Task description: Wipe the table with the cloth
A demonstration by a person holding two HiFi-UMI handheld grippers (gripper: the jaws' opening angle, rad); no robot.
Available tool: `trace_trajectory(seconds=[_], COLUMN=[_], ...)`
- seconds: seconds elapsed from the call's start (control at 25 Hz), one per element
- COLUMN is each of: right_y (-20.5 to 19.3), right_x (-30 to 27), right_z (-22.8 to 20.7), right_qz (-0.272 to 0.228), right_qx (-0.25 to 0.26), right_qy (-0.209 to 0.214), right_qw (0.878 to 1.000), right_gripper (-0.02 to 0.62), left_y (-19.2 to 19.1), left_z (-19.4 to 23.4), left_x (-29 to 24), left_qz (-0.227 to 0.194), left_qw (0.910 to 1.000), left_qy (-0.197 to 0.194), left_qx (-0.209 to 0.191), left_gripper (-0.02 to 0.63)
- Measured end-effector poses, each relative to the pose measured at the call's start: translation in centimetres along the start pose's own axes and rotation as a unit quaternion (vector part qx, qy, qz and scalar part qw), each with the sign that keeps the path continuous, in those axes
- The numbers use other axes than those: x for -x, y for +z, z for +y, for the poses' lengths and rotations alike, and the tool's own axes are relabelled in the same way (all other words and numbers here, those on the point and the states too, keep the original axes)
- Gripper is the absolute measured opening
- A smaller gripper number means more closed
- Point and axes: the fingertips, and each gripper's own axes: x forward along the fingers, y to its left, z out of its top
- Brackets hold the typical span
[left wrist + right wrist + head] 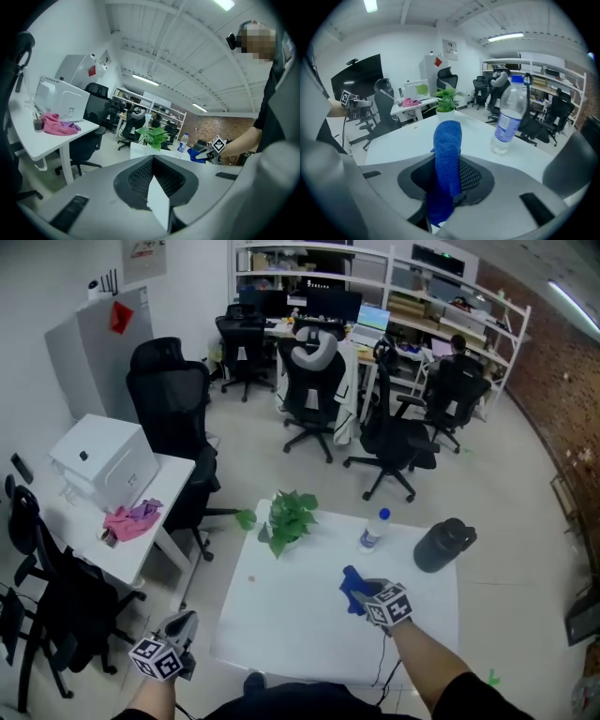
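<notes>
White, smooth tabletop (pixel 281 615), open office behind. Right gripper (pixel 362 592) is pinched narrow on the blue cloth (pixel 447 150), a nubbly terry roll standing up between its jaws, just over the table. Left gripper (pixel 183 624) hangs off the near edge, jaws together, empty.

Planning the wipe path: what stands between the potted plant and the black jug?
A clear water bottle stands between the plant and jug, in the head view.
</notes>
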Motion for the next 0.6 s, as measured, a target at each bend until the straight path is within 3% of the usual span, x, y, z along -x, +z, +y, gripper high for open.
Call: trace_trajectory(seconds=[0.28, 0.6], right_y=[5.4, 7.9], right_x=[-8.4, -16.2], right_z=[7.3, 14.9], right_qz=[0.017, 0.058], right_qx=[0.059, 0.116], right_qy=[0.057, 0.106], right_qw=[0.996, 0.986], right_gripper=[0.097, 0.095], left_y=[-0.3, -0.7], left_z=[4.8, 9.0], left_x=[2.7, 6.2], left_qz=[-0.009, -0.017], left_qw=[0.9997, 0.9988], left_qy=[0.020, 0.041], left_qx=[0.011, 0.019], left_gripper=[0.000, 0.000])
